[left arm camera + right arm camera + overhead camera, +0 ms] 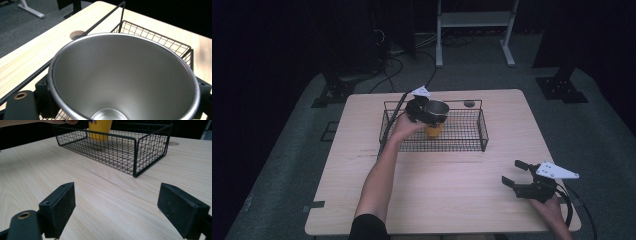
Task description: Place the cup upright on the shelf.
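Left gripper (pixel 426 114): clamped on yellow steel-lined tapered cup (pixel 435 119), lowering it into black wire basket (pixel 472 145), back-left corner.
Right gripper (pixel 518 176): jaws apart, idle near desk's front-right corner.

Light wooden table (pixel 447 190), black wire basket (pixel 462 142) resting on its far half, round hole (pixel 469 104) behind it

My left gripper (pixel 125 100) held a steel cup (pixel 125 75) between its black jaws, one pad at each side of the cup's wall, just under the rim. I looked down into the cup's bare, brushed inside, whose round bottom lay at the lower edge. Behind the cup ran the top rail and mesh end of a black wire basket (pixel 155 37). A light wooden table (pixel 32 52) carried a round hole (pixel 76 34) beyond the rail
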A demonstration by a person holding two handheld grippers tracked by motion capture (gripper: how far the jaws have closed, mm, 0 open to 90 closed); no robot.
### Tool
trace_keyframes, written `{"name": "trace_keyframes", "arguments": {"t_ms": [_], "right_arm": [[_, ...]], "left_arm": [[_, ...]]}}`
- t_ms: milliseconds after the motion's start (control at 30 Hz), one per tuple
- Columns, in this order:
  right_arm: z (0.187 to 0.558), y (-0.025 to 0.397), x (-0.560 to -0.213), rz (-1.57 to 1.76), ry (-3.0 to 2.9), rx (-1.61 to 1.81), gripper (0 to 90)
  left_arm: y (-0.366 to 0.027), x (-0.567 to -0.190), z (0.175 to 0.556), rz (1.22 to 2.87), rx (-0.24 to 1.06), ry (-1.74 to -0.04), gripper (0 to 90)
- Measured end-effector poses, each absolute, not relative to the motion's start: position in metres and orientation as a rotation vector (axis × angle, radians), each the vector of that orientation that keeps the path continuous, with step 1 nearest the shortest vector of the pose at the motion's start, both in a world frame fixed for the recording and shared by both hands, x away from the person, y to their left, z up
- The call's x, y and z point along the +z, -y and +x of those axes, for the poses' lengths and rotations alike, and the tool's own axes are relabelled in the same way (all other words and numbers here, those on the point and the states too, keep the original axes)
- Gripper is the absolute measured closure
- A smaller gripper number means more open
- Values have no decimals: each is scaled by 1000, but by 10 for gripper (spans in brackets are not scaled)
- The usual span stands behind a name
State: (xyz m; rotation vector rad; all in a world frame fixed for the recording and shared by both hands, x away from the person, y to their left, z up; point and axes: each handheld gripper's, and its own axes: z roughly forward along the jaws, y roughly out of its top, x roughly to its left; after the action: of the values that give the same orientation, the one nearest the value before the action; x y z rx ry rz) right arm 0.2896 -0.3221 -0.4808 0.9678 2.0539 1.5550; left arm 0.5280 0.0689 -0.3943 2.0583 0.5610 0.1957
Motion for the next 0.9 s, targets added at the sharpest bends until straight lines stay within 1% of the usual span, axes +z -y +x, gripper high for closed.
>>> {"name": "trace_keyframes", "arguments": {"t_ms": [467,900], "right_arm": [[289,322,-481,967,-2054,1556,138],[289,322,-481,965,-2056,1555,138]], "left_arm": [[-68,-409,531,2158,221,-570,102],[-73,-408,531,2196,282,-574,87]]}}
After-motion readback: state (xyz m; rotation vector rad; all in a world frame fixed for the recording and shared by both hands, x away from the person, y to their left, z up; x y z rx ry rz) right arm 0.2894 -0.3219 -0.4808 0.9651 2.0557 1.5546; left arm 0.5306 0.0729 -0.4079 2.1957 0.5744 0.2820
